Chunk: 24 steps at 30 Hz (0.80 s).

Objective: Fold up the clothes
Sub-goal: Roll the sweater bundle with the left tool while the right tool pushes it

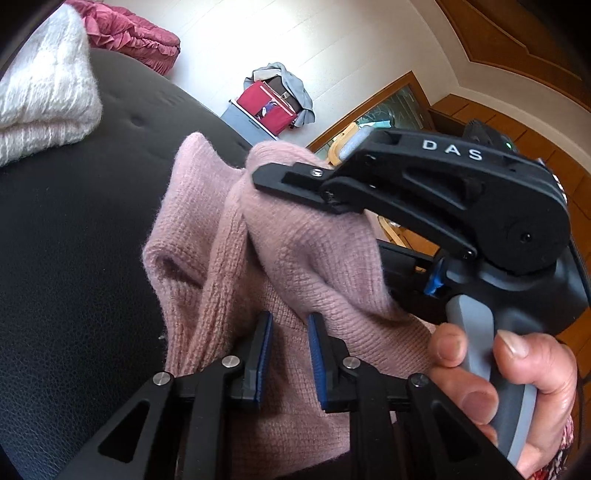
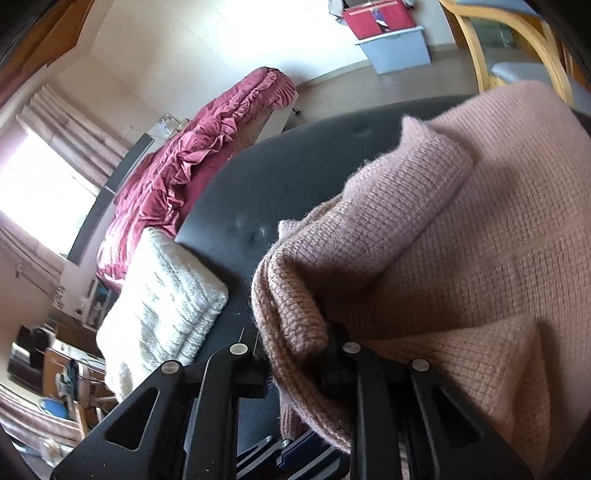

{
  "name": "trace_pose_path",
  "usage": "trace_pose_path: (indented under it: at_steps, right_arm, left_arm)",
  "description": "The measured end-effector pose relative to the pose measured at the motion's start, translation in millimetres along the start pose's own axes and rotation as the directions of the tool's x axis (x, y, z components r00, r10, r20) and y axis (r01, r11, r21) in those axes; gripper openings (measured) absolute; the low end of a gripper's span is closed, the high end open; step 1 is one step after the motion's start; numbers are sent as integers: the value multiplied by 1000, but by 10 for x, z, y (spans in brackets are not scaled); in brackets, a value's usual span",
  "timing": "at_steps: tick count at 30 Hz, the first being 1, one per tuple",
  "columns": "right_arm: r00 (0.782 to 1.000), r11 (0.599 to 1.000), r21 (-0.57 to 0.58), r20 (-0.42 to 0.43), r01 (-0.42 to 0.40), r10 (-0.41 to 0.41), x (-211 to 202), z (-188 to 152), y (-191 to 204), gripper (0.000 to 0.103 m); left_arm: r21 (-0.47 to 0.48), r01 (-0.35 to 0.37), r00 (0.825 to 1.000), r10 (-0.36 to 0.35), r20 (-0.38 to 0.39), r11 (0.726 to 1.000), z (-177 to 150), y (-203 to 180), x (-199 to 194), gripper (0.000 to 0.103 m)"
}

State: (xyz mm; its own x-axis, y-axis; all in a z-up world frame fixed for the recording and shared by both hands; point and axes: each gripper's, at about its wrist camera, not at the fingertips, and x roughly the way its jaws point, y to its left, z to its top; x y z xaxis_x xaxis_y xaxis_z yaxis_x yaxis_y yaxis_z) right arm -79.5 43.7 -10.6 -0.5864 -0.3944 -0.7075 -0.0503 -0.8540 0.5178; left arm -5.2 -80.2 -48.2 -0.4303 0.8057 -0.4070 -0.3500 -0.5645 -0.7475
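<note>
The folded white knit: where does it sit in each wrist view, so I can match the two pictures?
Left wrist view: the folded white knit lies at the upper left, on the black cushion.
Right wrist view: the white knit lies at the lower left, at the same cushion's edge, left of the pink sweater.
Shared landmark: the red storage box by the far wall.

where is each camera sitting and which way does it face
Left wrist: on the left gripper, looking along its blue pads at the pink sweater they pinch; the right gripper and a hand show.
Right wrist: on the right gripper, looking down at a bunched sweater fold in its jaws; no hand shows.
Shared: sweater, black cushion, white knit, red bin.
</note>
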Motion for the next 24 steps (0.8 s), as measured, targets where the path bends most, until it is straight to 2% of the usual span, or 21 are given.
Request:
trace_pose_path:
  at_steps: [1,4,5,6,8,11,13,15,18,21,24]
  right_arm:
    - [1000,1000,-19,-18,6,-6,33,10,34,27]
    - [997,998,-69,-80,-16,11,-18,33,99,51]
    - [995,996,-81,-98,-31,23,-49,34,143,56]
    - [994,995,-89,-109,-42,33,-107,33,174,56]
    - [994,992,-93,-73,-85,79,-322,28,187,56]
    - [981,978,-92,38,-187,191,-738,30,84,56]
    - [968,974,-78,114,-214,222,-993,10,-75,56]
    - [963,979,-38,179,-199,203,-1200,-64,-337,56]
    - [959,989,31,250,-144,132,-1422,-209,-754,56]
    - [970,989,89,224,-121,99,-1344,-272,-1062,56]
    - [971,972,110,139,-209,193,-1126,-338,-1109,56]
  left_arm:
    - [-9,19,1000,-19,5,1000,-3,17,-20,19]
    - [-34,83,996,-82,28,996,6,95,-109,23]
    - [-44,82,996,-80,37,996,3,116,-146,23]
    - [-54,81,996,-78,47,995,-2,136,-183,23]
    - [-58,80,995,-76,67,995,-28,152,-254,23]
    - [-59,99,992,-94,79,993,-77,177,-349,24]
    - [-61,115,991,-110,80,991,-104,198,-394,24]
    - [-66,127,989,-121,83,990,-129,235,-415,24]
    - [-82,138,986,-129,102,987,-117,260,-384,24]
    - [-109,133,985,-120,123,985,-91,291,-382,24]
    - [-130,106,986,-87,145,986,-68,352,-440,24]
